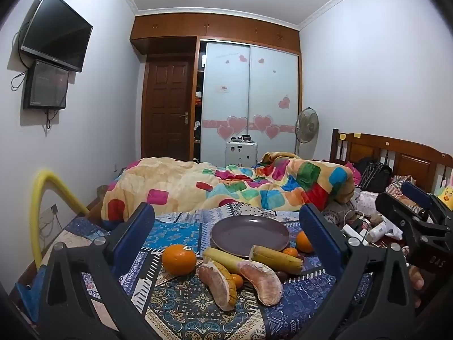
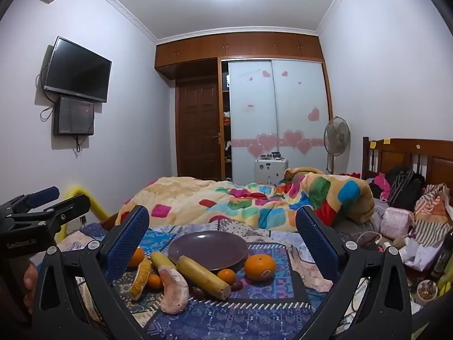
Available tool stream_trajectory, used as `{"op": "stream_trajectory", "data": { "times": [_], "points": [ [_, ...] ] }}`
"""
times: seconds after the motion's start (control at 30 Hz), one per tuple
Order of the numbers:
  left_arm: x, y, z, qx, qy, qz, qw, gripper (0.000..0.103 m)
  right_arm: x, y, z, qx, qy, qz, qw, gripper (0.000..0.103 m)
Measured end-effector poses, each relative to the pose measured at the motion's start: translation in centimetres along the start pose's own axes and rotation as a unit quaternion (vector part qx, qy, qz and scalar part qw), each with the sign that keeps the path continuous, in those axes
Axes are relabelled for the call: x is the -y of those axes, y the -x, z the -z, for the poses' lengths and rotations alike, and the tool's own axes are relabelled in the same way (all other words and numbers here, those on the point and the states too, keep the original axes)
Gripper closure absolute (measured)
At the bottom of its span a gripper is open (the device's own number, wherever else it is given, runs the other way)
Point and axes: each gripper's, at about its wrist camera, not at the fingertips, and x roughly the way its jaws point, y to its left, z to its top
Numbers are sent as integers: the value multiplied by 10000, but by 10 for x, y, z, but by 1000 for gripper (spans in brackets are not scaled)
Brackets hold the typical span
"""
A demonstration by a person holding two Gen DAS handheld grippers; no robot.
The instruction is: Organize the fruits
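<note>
Both grippers hang spread wide and empty over the bed: left gripper (image 1: 226, 235) framing the fruit pile, right gripper (image 2: 222, 235) doing the same from its side. Sweeping left to right across the patterned blue cloth (image 1: 181, 306) in my left view: a big orange (image 1: 179, 259) sits alone on the left, then a peeled pomelo wedge (image 1: 218, 284) lying over a small tangerine, two yellowish stalk pieces (image 1: 276, 259) crossing behind, and a second pomelo wedge (image 1: 262, 282) beside the first. Behind them the purple plate (image 1: 249, 233) is bare, one stalk piece leaning on its near rim. Further right, another orange (image 1: 303, 241) peeks out beside my right finger. I'd call this the very start: nothing is on the plate yet and neither gripper has picked a target. Next, I reckon, I need one gripper lowered over a loose piece, the lone orange looks easiest, and the jaws brought in gently, since the pomelo flesh looks soft.
</note>
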Motion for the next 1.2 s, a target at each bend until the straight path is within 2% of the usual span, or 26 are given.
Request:
{"op": "stream_trajectory", "data": {
  "times": [0.1,0.2,0.3,1.2],
  "points": [
    [-5,-9,1,-227,147,114,9996,0,0,0,-1,-8,13,-3,10000,0],
    [-15,-14,2,-177,176,96,9996,0,-1,-3,0,-3,-13,-32,10000,0],
    [0,-6,2,-28,-44,55,10000,0,-3,-4,1,3,3,-42,10000,0],
    [3,-3,-2,1,-110,5,9999,0,-11,-2,0,73,-26,-192,9998,0]
  ]
}}
